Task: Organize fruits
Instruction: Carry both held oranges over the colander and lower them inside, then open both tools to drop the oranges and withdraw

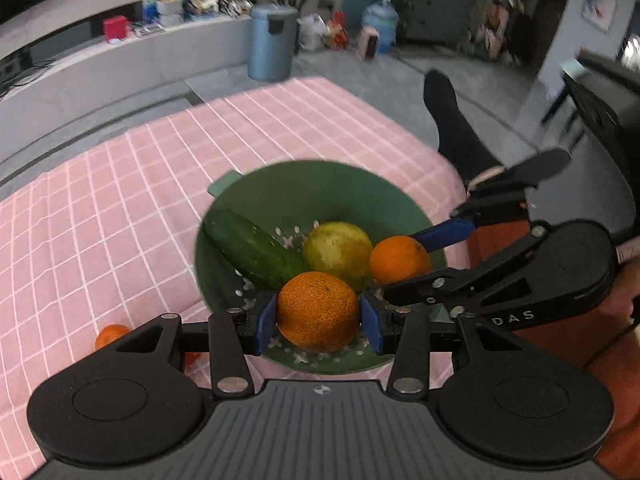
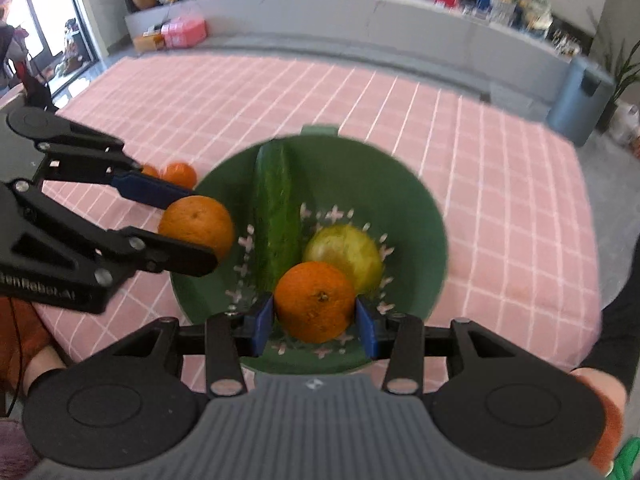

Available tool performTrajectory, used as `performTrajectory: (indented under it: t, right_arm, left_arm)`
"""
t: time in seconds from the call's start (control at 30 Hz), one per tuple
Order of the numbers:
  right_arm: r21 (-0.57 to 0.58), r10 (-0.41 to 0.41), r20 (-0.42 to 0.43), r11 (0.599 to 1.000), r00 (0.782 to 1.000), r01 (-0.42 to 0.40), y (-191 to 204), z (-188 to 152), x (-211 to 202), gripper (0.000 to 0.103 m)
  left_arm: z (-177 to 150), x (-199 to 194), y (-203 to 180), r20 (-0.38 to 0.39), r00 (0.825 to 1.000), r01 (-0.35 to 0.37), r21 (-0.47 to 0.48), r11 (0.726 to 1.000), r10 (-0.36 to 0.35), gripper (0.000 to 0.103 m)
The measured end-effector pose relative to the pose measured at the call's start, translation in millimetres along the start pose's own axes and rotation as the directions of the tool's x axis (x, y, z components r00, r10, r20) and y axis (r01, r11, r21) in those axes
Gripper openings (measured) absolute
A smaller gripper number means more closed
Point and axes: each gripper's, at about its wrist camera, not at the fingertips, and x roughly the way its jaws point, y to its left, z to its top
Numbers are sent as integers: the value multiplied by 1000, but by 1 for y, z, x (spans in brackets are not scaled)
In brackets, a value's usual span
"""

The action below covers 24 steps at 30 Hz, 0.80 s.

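Oranges ride in both grippers over the green colander (image 1: 360, 188): left gripper (image 1: 319, 317) pinching one orange (image 1: 319, 311) at its 6 o'clock rim, right gripper (image 2: 315, 316) pinching another orange (image 2: 315, 307) above the cucumber (image 2: 276, 216) and lemon (image 2: 346, 254), seemingly ready for dropping in.

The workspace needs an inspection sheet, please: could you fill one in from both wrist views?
Surface: pink checked cloth covers the table.
Job's things: green colander holds a cucumber and a yellow-green fruit; two small oranges lie on the cloth beside it.
Clutter: nothing seen on the cloth.
Grippers: left gripper shut on an orange above the colander; right gripper shut on a second orange there too.
Cables: thin wire by the person's left arm.
Surroundings: grey bin, water jug, plants, cluttered ledge.
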Motion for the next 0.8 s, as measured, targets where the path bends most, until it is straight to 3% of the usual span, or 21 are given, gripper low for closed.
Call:
performTrajectory:
  t: [0.3, 0.53, 0.8]
  right_arm:
    - [-25, 43, -146, 999, 988, -47, -2, 5, 33, 41]
    - [-34, 53, -183, 998, 982, -60, -3, 8, 46, 41]
    - [-67, 36, -198, 997, 979, -50, 4, 8, 53, 42]
  left_arm:
    - [-1, 20, -6, -107, 994, 19, 115, 993, -7, 51]
    - [-3, 36, -8, -174, 985, 17, 172, 985, 14, 51]
    - [-8, 39, -8, -171, 985, 9, 162, 987, 19, 52]
